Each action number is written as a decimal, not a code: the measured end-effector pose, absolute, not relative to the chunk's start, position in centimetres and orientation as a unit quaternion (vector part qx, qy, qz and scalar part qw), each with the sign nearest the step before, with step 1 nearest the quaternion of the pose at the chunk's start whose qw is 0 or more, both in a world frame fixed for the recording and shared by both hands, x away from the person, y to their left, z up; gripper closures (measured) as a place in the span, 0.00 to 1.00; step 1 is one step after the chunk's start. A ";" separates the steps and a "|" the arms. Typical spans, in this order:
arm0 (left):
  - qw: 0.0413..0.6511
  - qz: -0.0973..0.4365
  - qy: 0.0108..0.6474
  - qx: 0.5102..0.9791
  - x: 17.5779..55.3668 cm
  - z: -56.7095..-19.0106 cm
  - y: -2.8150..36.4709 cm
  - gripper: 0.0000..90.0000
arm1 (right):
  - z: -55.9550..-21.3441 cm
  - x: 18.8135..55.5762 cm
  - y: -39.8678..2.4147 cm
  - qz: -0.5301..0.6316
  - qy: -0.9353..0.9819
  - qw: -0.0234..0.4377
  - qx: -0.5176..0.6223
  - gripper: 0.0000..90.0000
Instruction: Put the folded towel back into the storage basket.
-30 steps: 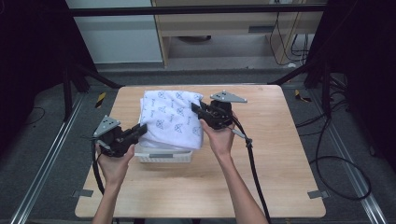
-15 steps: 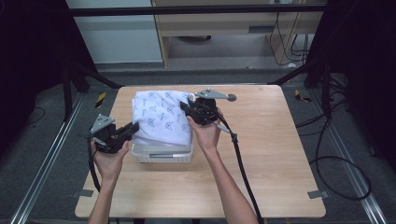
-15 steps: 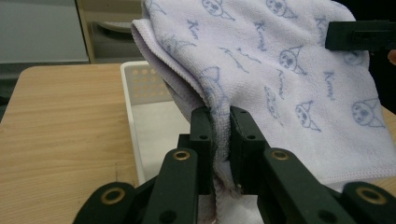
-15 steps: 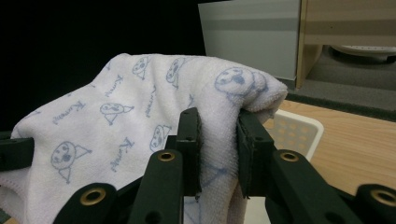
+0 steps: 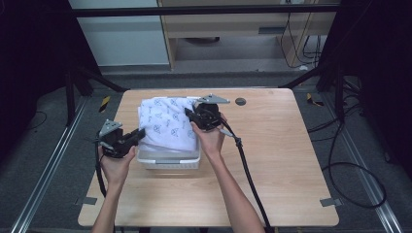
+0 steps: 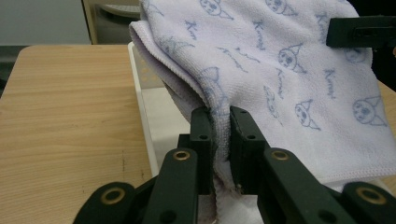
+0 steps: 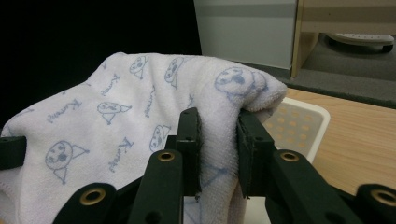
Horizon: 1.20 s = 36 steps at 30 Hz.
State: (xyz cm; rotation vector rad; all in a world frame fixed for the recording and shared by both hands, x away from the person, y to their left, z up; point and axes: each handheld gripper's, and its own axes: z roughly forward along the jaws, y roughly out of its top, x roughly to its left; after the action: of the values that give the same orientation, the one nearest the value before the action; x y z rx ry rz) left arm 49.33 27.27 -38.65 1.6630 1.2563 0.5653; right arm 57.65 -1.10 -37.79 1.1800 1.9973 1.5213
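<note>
A white towel (image 5: 167, 124) printed with blue cartoon faces hangs folded over a white plastic basket (image 5: 170, 160) on the wooden table. My left gripper (image 5: 140, 134) is shut on the towel's near left edge; in the left gripper view the cloth (image 6: 280, 70) is pinched between the jaws of that gripper (image 6: 220, 140). At the towel's far right corner, my right gripper (image 5: 190, 114) is shut on the fabric; in the right gripper view a thick fold of the towel (image 7: 140, 107) sits between this gripper's (image 7: 218, 140) jaws, over the basket's perforated corner (image 7: 299, 121).
The wooden table (image 5: 282, 160) has bare room to the right and in front of the basket. A small dark disc (image 5: 240, 101) lies near the far edge. A cable (image 5: 248, 170) trails from the right gripper toward the near edge.
Both grippers have sunk with the towel and shifted left and away from me, and the towel now rests lower over the basket.
</note>
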 end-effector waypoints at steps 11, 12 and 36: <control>0.451 0.224 0.521 0.689 50.2 -40.1 27.0 0.89 | -39.2 58.2 -0.4 0.515 0.720 0.189 0.425 0.81; 0.450 0.223 0.521 0.691 50.3 -40.2 27.0 0.89 | -39.3 58.3 -0.4 0.511 0.722 0.189 0.426 0.81; 0.405 0.216 0.531 0.713 51.6 -42.6 26.1 0.89 | -42.1 58.9 -0.2 0.468 0.742 0.197 0.438 0.79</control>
State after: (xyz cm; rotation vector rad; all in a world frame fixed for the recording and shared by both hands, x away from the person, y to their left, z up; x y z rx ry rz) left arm 51.64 26.10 -42.61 1.7984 1.3389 0.5440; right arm 58.91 -0.15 -42.14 1.2274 2.0766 1.3119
